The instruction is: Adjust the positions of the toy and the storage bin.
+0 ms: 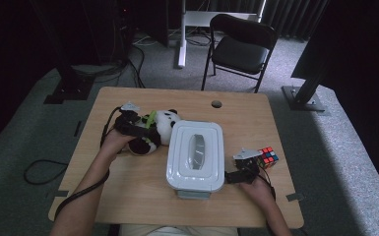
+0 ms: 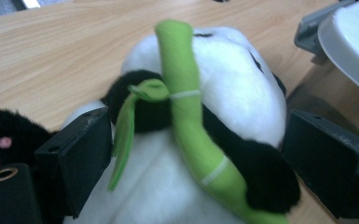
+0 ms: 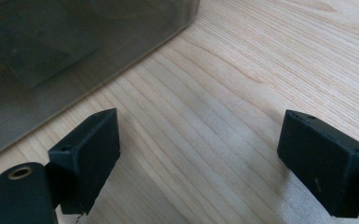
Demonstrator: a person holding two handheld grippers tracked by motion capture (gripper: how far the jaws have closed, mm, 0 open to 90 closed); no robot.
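A black and white panda plush (image 1: 160, 129) lies on the wooden table (image 1: 142, 196), left of a white-lidded box (image 1: 196, 155). The panda (image 2: 233, 88) holds a green bamboo stalk (image 2: 186, 107) across its chest. My left gripper (image 1: 140, 129) (image 2: 196, 140) is open, its jaws standing wide on either side of the panda's body without squeezing it. My right gripper (image 1: 234, 176) (image 3: 198, 158) is open just above bare table at the box's near right corner, with the translucent box wall (image 3: 74, 51) to its left. A Rubik's cube (image 1: 267, 157) sits just beyond my right hand.
A cable hole (image 1: 216, 103) is in the table's far edge. Beyond the table stand a black folding chair (image 1: 241, 44) and dark stand bases (image 1: 302, 96). Cables (image 1: 39, 169) lie on the grey carpet at the left.
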